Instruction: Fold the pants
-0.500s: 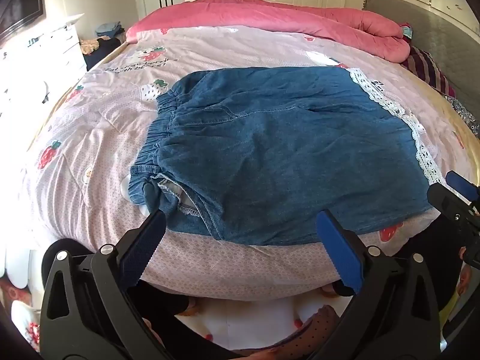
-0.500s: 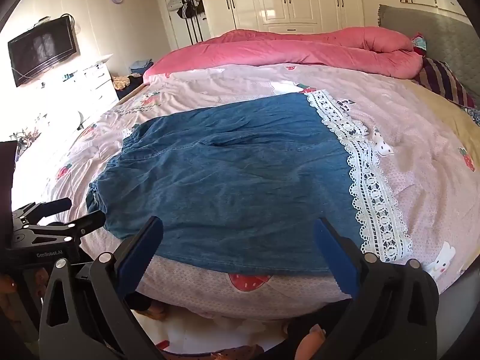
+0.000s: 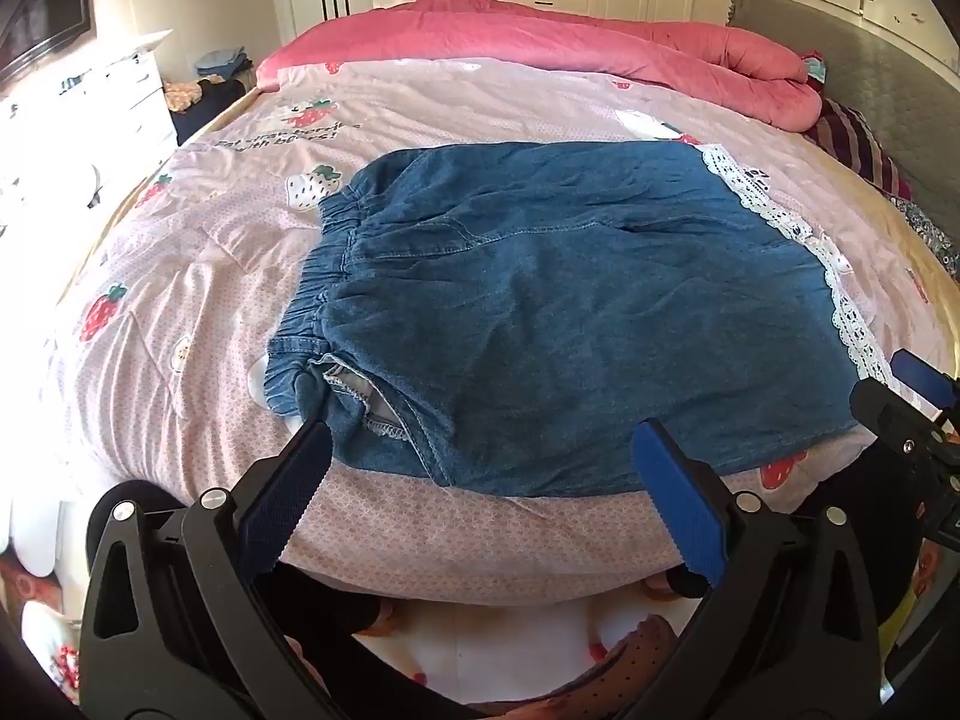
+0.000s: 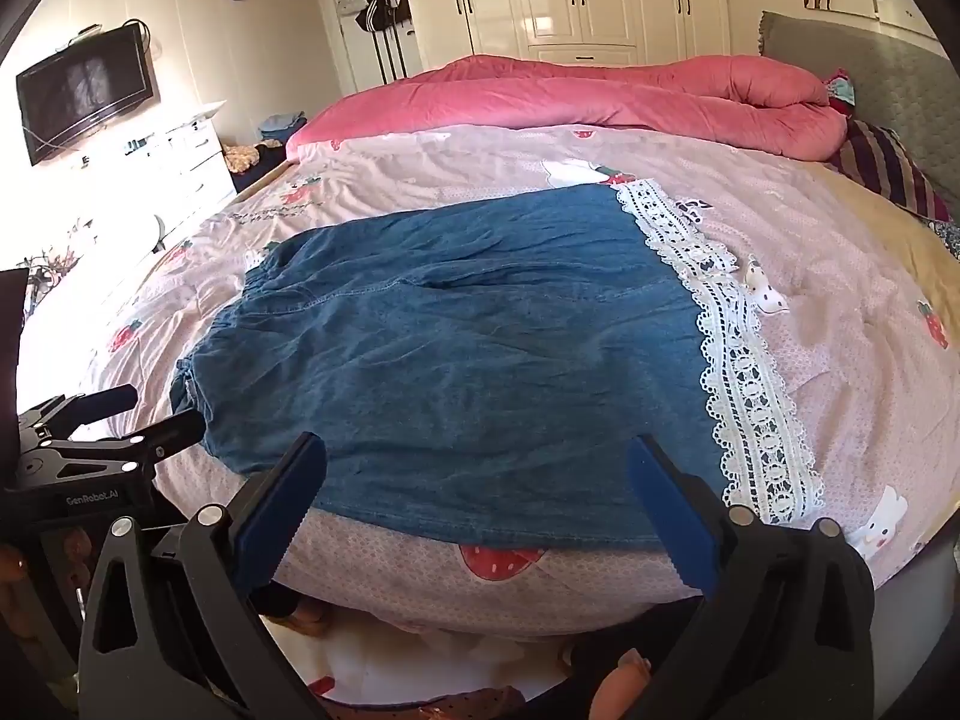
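Fingers [image 3: 282,504] on both grippers – four – spread wide, empty, before one pair of pants [image 3: 570,324].

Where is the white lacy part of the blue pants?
The white lace trim runs along the right edge of the denim pants in both views, lying on the pink strawberry bedsheet.

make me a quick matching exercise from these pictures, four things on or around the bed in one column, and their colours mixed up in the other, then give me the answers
Things:
1. pants
2. rolled quilt
3. lace hem trim
4. headboard

Colours:
A. white
B. grey
C. denim blue
D. pink

Pairs: 1-C, 2-D, 3-A, 4-B
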